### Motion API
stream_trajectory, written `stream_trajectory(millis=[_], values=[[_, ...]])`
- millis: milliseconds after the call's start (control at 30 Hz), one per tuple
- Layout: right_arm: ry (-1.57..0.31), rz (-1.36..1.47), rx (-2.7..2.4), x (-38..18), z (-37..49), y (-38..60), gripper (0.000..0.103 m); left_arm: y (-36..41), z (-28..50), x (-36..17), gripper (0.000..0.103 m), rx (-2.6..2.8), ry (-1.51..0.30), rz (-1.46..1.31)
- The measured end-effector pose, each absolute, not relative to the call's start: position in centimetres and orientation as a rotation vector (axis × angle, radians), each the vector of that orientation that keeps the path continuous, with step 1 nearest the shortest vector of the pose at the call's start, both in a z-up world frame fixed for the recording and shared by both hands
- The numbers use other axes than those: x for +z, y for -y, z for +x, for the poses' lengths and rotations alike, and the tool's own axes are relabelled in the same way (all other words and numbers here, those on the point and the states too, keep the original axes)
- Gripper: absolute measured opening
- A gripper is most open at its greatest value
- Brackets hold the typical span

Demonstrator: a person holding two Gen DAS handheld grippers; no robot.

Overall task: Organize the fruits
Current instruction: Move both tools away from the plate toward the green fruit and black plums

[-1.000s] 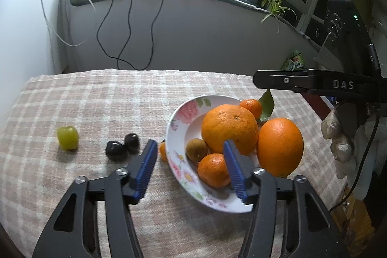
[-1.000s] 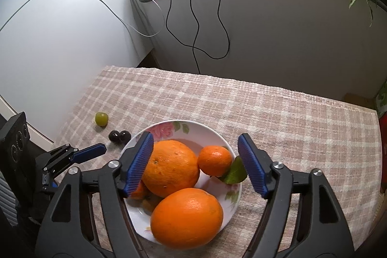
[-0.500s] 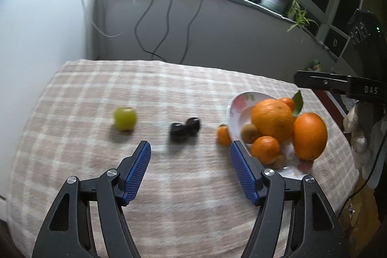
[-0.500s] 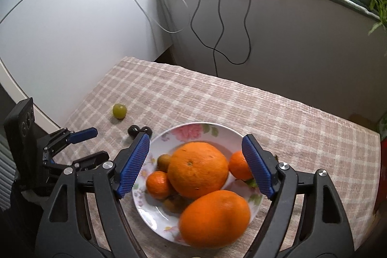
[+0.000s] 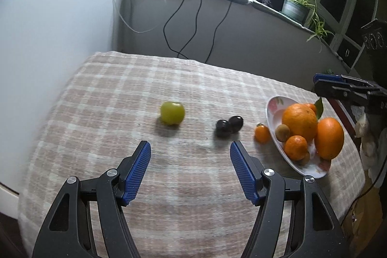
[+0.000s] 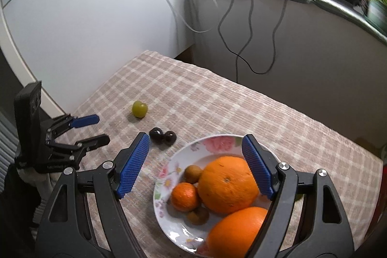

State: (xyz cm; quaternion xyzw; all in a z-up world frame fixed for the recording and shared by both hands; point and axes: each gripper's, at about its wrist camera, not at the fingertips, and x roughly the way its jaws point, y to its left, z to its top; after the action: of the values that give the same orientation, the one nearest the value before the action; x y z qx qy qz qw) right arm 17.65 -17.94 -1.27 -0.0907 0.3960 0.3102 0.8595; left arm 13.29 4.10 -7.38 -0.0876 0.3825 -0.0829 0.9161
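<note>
Swung my left tool [image 5: 190, 150] off the plate [image 5: 273, 110] toward the loose fruit; it's wide, empty, short of the green fruit [image 5: 172, 112] and dark pair [image 5: 229, 125] on the tabletop [image 5: 121, 93]. Right tool [image 6: 195, 149] wide over the plate, holding nothing. Loose fruit next, probably.

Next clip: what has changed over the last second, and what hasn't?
The left gripper swung away from the plate toward the loose fruit and now faces the green fruit and two dark fruits, jaws open and empty. The right gripper shifted slightly over the plate, also empty. No fruit moved.
</note>
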Motion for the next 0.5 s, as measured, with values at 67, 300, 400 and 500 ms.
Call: stream_trajectory(millis=[67, 300, 400, 500], values=[[-0.837, -0.217, 0.669, -1.4, 17.6, 17.1, 0.081, -4.4, 13.4, -7.4, 0.067, -0.171, -0.785, -0.183], [-0.845, -0.357, 0.72, -2.3, 17.0, 13.6, 0.065, -5.3, 14.2, -7.9, 0.063, -0.169, -0.788, -0.198], [-0.855, -0.406, 0.748, -2.8, 16.7, 12.1, 0.055, -5.9, 14.7, -8.0, 0.06, -0.165, -0.787, -0.209], [-0.867, -0.458, 0.775, -3.7, 16.4, 10.8, 0.048, -6.5, 15.3, -8.0, 0.057, -0.165, -0.788, -0.219]])
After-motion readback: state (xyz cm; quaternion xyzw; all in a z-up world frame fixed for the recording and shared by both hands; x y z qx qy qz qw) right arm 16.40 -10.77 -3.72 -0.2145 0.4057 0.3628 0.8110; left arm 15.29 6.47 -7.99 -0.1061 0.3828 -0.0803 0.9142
